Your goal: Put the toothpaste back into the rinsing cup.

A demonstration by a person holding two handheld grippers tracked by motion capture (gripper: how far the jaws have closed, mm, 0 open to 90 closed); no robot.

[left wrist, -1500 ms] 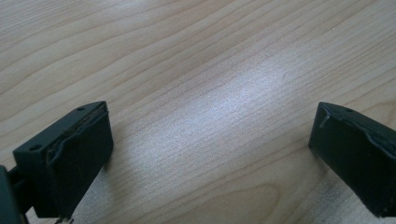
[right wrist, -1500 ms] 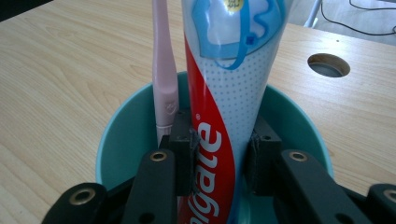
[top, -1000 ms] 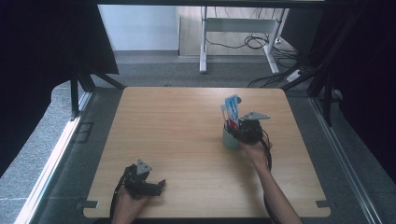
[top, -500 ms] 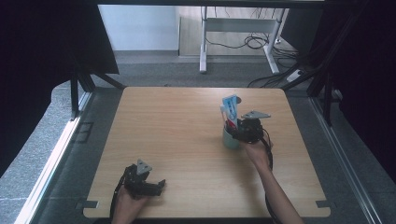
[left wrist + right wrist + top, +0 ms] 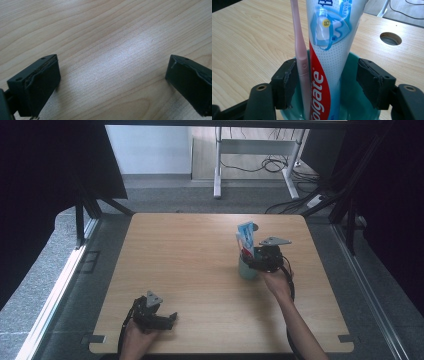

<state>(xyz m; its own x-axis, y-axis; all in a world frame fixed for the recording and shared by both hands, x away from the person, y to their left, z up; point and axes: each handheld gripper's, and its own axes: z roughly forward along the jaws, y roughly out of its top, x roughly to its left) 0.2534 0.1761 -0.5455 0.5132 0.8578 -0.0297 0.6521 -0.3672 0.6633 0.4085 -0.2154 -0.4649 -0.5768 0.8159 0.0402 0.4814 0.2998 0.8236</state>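
Right gripper (image 5: 325, 82) just opening, jaws straddling white-and-red toothpaste tube (image 5: 329, 57) and pink toothbrush (image 5: 299, 45) upright in teal cup (image 5: 246, 268), well inside table's right edge. Left gripper (image 5: 167, 319) wide, empty, near light wooden table (image 5: 185, 255) front edge, open tabletop between.

The wooden table (image 5: 190, 270) had lots of bare room in the middle and on its left side. A green cup (image 5: 246, 268) stood on the right part, with a tall toothpaste tube (image 5: 246, 236) and a pink toothbrush (image 5: 299, 45) sticking up and blocking the way above it. A small round hole (image 5: 390, 38) sat in the tabletop just behind the cup.
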